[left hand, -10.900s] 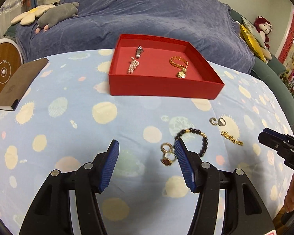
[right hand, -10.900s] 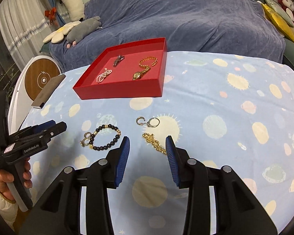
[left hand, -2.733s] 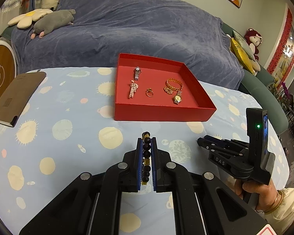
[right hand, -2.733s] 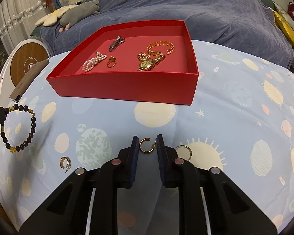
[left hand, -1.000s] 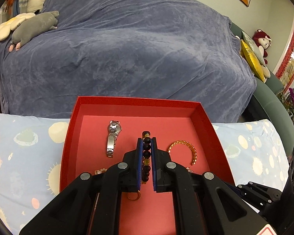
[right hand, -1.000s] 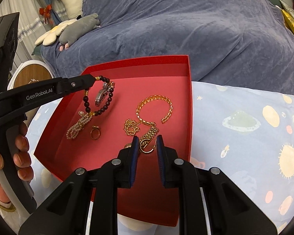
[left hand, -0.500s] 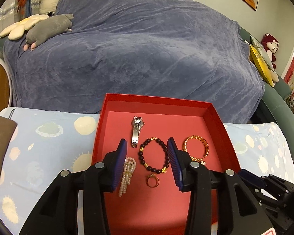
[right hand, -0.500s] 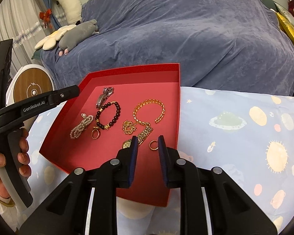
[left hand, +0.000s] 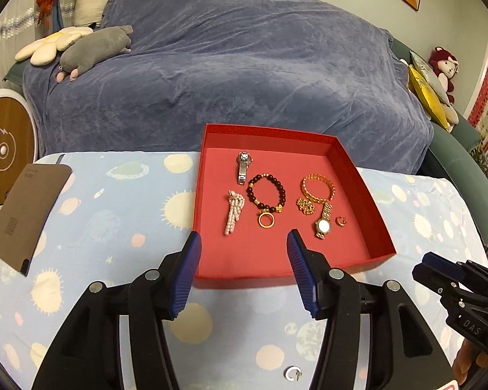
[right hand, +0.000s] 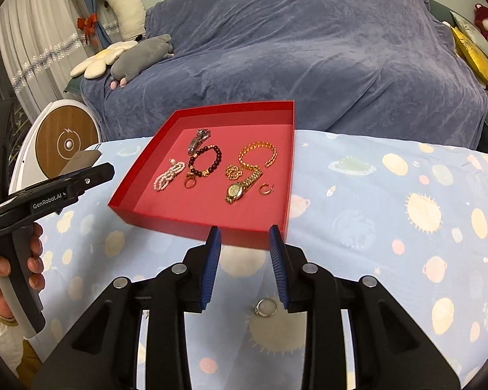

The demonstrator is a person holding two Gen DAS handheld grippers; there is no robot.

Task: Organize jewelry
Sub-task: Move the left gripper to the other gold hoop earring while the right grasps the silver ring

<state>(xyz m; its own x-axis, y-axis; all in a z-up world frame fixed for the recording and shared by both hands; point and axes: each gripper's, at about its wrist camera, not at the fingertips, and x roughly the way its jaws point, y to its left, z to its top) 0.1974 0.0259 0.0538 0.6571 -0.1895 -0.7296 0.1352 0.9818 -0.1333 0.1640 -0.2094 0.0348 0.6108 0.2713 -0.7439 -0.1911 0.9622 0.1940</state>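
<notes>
A red tray (left hand: 379, 208) (right hand: 289, 175) on the blue spotted cloth holds a silver watch (left hand: 243, 166), a dark bead bracelet (left hand: 266, 191) (right hand: 206, 161), a pearl piece (left hand: 233, 214), a gold ring (left hand: 265, 220), a gold chain bracelet (left hand: 318, 186), a gold watch (left hand: 323, 226) and a small gold hoop earring (left hand: 341, 221) (right hand: 266, 189). My left gripper (left hand: 242, 243) is open and empty, just before the tray's near wall. My right gripper (right hand: 244, 231) is open and empty at the tray's near right corner. A silver hoop (right hand: 265, 307) (left hand: 292, 373) lies on the cloth between the right gripper's arms.
A brown notebook (left hand: 26, 208) lies on the cloth at the left. A round white and wood device (right hand: 66, 143) stands beyond the table's left edge. A blue-covered sofa (left hand: 227, 65) with plush toys (left hand: 91, 48) runs behind the table.
Both grippers have pulled back from the tray and opened wider. The bead bracelet and the gold hoop earring stay lying in the tray.
</notes>
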